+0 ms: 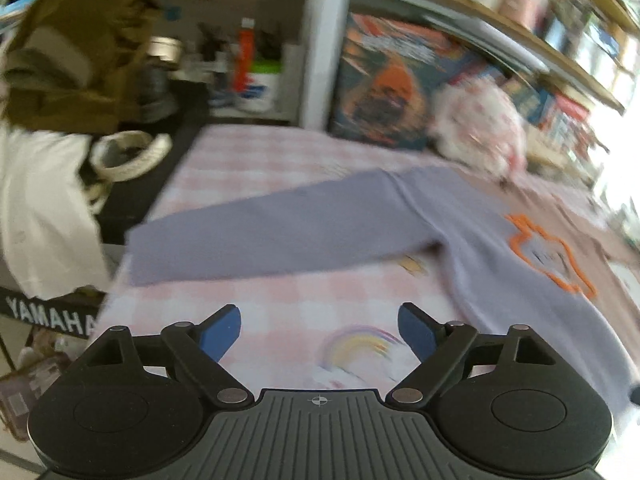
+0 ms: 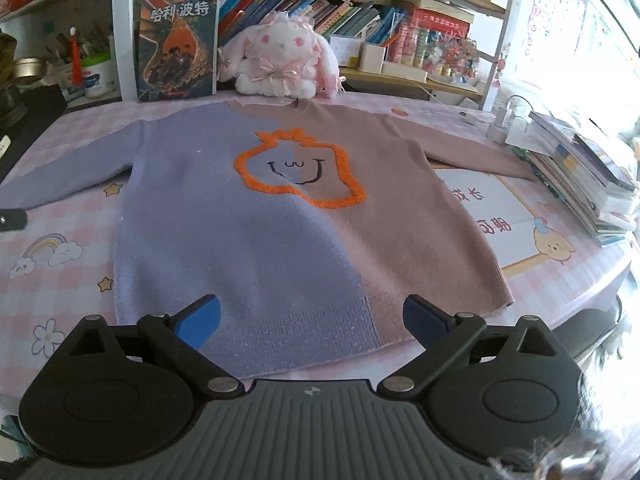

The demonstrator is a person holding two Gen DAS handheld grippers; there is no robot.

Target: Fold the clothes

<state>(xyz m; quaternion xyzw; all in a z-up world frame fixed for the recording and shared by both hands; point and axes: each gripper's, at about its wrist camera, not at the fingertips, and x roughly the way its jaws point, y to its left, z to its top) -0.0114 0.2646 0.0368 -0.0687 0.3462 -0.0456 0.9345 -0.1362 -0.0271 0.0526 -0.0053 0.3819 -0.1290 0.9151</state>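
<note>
Two-tone sweater (image 2: 280,216), lilac on the left and dusty pink on the right, lies flat and face up across the centre of the right wrist view, on a pink checked tablecloth (image 2: 52,264). Orange outlined smiley (image 2: 300,168) on its chest. Right gripper (image 2: 312,320) at bottom centre, jaws spread, nothing between them, above the hem. Left gripper (image 1: 320,332) spread too, empty, over bare cloth; lilac sleeve (image 1: 256,236) stretches across mid-frame. Plush bunny (image 2: 280,64) and book (image 2: 178,44) sit behind the collar.

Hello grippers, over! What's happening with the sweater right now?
Left gripper open, empty. Right gripper open, empty, over the hem. Sweater flat, unfolded, sleeves spread. Book stack by the right cuff; plush bunny beyond the collar.
</note>
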